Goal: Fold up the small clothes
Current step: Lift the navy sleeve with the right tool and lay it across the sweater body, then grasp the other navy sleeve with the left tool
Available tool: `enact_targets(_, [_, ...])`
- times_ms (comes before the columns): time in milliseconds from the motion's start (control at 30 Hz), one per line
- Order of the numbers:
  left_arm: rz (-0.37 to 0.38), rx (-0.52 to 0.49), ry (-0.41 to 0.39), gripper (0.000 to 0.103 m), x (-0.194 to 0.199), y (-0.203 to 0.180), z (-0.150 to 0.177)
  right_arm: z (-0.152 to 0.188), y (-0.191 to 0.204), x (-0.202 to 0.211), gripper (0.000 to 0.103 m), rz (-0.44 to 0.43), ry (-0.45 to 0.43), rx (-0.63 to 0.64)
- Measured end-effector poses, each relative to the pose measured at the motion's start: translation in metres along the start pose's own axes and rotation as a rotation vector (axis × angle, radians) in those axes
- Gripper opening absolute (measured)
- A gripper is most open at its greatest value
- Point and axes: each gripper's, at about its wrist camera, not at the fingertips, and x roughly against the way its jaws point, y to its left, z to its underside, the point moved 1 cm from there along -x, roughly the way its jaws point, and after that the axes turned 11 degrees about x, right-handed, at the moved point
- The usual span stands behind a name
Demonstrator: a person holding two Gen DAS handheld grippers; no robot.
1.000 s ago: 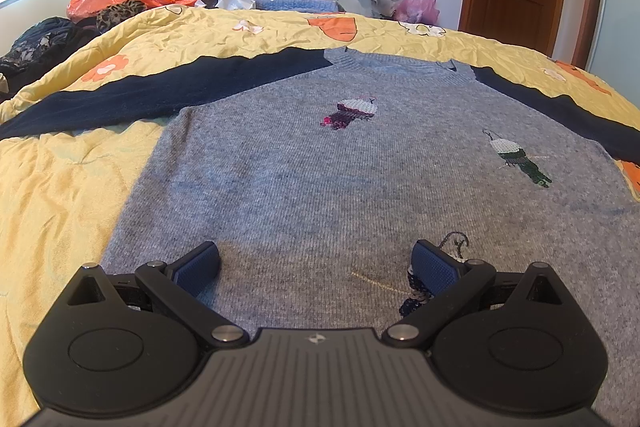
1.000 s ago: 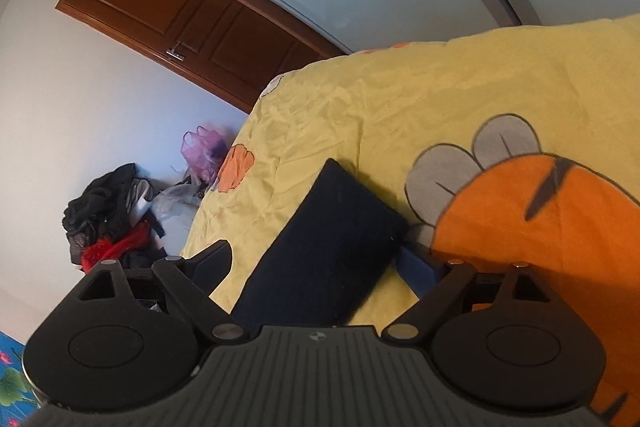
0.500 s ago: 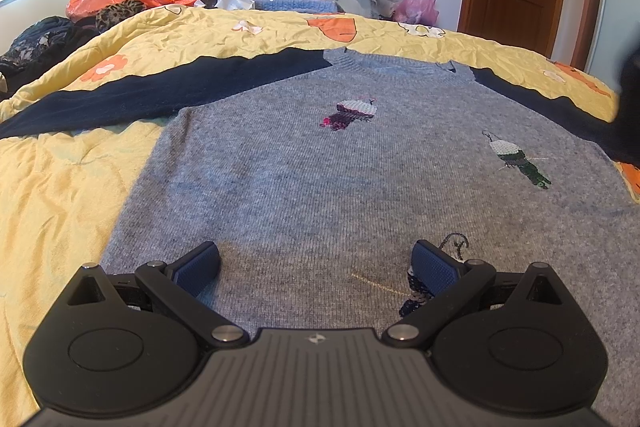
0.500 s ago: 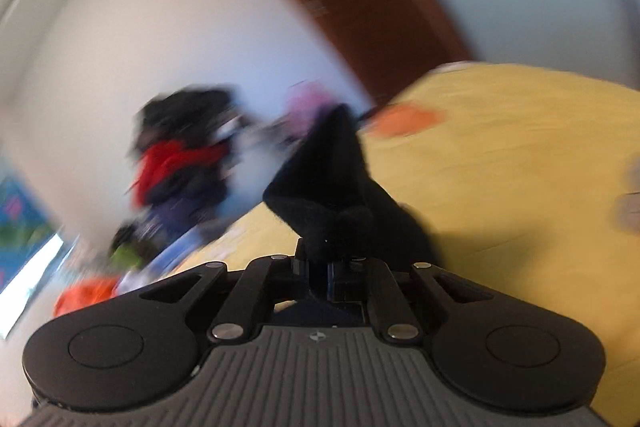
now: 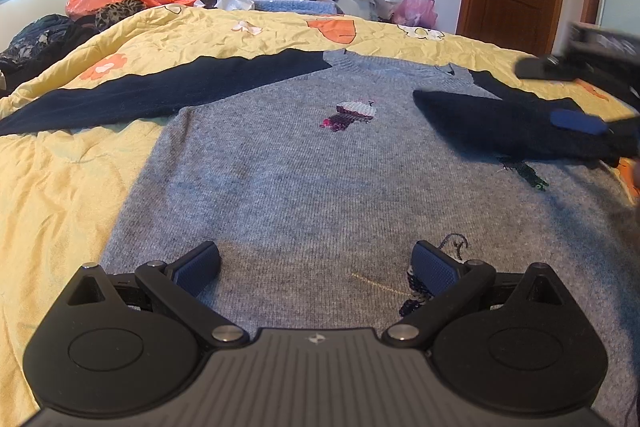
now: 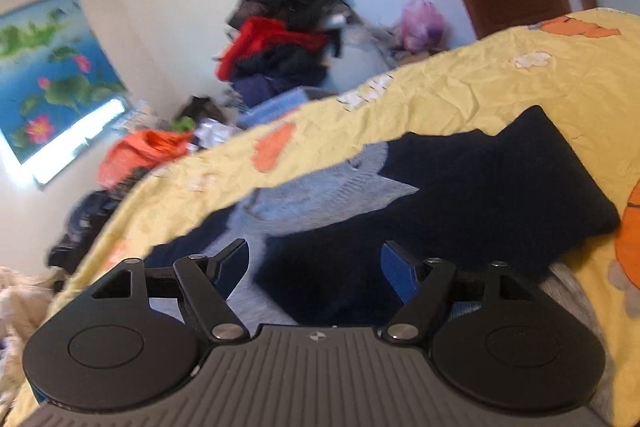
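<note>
Now your left gripper (image 5: 316,263) and right gripper (image 6: 316,267) both gape wide, holding nothing, above the grey sweater (image 5: 312,179) spread on the yellow bed (image 5: 60,167), its navy sleeve (image 6: 480,195) folded inward.

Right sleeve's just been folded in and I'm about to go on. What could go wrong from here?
1. The folded sleeve lies loosely across the grey sweater; with the right gripper open around it, pulling back may drag it.
2. The left gripper hovers open near a sequin patch that could snag.
</note>
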Motion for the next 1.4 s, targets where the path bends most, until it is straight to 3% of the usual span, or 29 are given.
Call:
enact_targets(133, [0.044, 0.034, 0.003, 0.103, 0.002, 0.006, -0.003, 0.029, -0.016, 0.023, 0.076, -0.027, 0.013, 0.003])
enact_targets(233, [0.190, 0.180, 0.039, 0.103, 0.003, 0.013, -0.019, 0.041, -0.041, 0.022, 0.076, -0.111, 0.047, -0.164])
enact_targets(367, [0.442, 0.424, 0.210, 0.103, -0.031, 0.013, -0.055, 0.047, -0.061, 0.028, 0.078, -0.186, -0.017, -0.311])
enact_targets(467, [0.537, 0.508, 0.336, 0.103, -0.074, -0.001, -0.075, 0.049, -0.060, 0.030, 0.079, -0.203, -0.019, -0.303])
enact_targets(700, [0.552, 0.528, 0.373, 0.103, -0.122, -0.036, -0.098, 0.047, -0.053, 0.033, 0.084, -0.210, -0.010, -0.259])
enact_targets(867, [0.541, 0.436, 0.369, 0.103, -0.127, -0.051, -0.104, 0.047, -0.053, 0.034, 0.086, -0.217, -0.012, -0.258])
enact_targets(1100, [0.581, 0.466, 0.355, 0.103, -0.129, -0.051, -0.111, 0.046, -0.051, 0.033, 0.087, -0.219, -0.014, -0.255])
enact_targets(1200, [0.571, 0.453, 0.406, 0.103, -0.139, -0.053, -0.111, 0.046, -0.051, 0.033, 0.088, -0.220, -0.014, -0.251])
enact_targets(1400, [0.585, 0.434, 0.380, 0.101, -0.139, -0.055, -0.109, 0.046, -0.050, 0.033, 0.088, -0.220, -0.015, -0.252])
